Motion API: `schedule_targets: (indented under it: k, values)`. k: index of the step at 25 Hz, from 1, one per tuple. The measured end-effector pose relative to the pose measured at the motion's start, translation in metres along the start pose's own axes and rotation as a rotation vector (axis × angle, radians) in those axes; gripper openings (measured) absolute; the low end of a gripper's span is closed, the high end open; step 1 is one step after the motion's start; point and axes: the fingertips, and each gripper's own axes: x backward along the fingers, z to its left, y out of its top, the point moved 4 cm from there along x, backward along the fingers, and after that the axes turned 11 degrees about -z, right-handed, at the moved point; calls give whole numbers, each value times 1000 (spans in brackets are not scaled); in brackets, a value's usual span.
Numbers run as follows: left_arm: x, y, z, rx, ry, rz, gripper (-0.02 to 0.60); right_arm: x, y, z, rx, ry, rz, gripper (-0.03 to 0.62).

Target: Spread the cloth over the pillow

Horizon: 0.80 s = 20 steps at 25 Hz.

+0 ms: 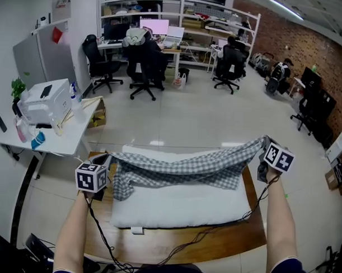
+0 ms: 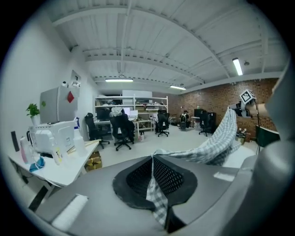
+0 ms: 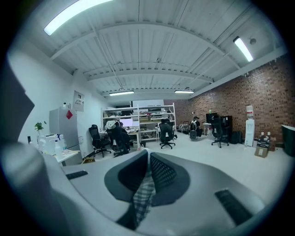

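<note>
A grey-and-white checked cloth [image 1: 187, 164] hangs stretched between my two grippers above a white pillow [image 1: 180, 203] that lies on a wooden table [image 1: 257, 231]. My left gripper [image 1: 106, 159] is shut on the cloth's left corner; a strip of cloth [image 2: 156, 193] sits pinched between its black pads. My right gripper [image 1: 265, 146] is shut on the right corner, higher up, with a fold of cloth [image 3: 143, 196] between its pads. In the left gripper view the cloth [image 2: 216, 140] runs up to the right gripper [image 2: 238, 107]. The cloth's lower edge sags onto the pillow's far half.
A white desk [image 1: 59, 137] with a printer [image 1: 46, 101] and bottles stands to the left of the table. Black cables [image 1: 172, 253] trail over the table's near edge. Office chairs [image 1: 145, 68] and shelves stand across the tiled floor.
</note>
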Motion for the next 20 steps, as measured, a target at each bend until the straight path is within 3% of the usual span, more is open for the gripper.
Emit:
schedule_targets:
  k: [5, 11, 17, 20]
  values:
    - [-21, 61, 21, 17, 63, -72, 15, -20, 22, -2, 23, -9, -25, 24]
    - [-44, 108, 46, 47, 146, -152, 15, -54, 54, 9, 67, 12, -57, 23]
    - [-69, 151, 57, -17, 180, -201, 15, -88, 86, 12, 116, 25, -91, 23]
    - [-80, 163, 61, -13, 188, -203, 15, -99, 99, 10, 146, 28, -104, 25]
